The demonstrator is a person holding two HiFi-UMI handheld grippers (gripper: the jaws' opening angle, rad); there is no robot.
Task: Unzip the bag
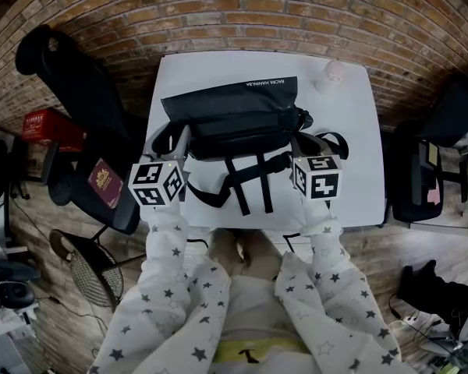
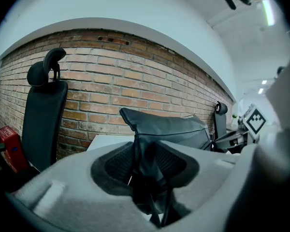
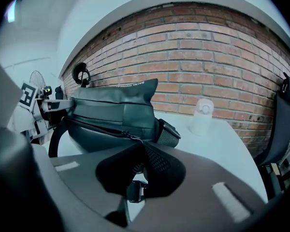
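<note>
A black bag (image 1: 230, 111) lies across the white table (image 1: 351, 146), its straps trailing toward me. My left gripper (image 1: 181, 142) is at the bag's left end. In the left gripper view, that gripper (image 2: 146, 166) is shut on a fold of the bag's black fabric (image 2: 144, 151). My right gripper (image 1: 295, 145) is at the bag's right end. In the right gripper view the zip line (image 3: 101, 128) runs along the bag (image 3: 111, 110) to the slider (image 3: 129, 135). There the right gripper (image 3: 137, 151) is shut on the zipper pull. A strap buckle (image 3: 135, 190) hangs below the jaws.
A small white bottle (image 1: 335, 71) stands at the table's far right corner, also visible as the bottle (image 3: 202, 115) beyond the bag. Black office chairs flank the table, the left chair (image 1: 86, 107) carrying a dark red booklet (image 1: 105, 181). A brick wall is behind.
</note>
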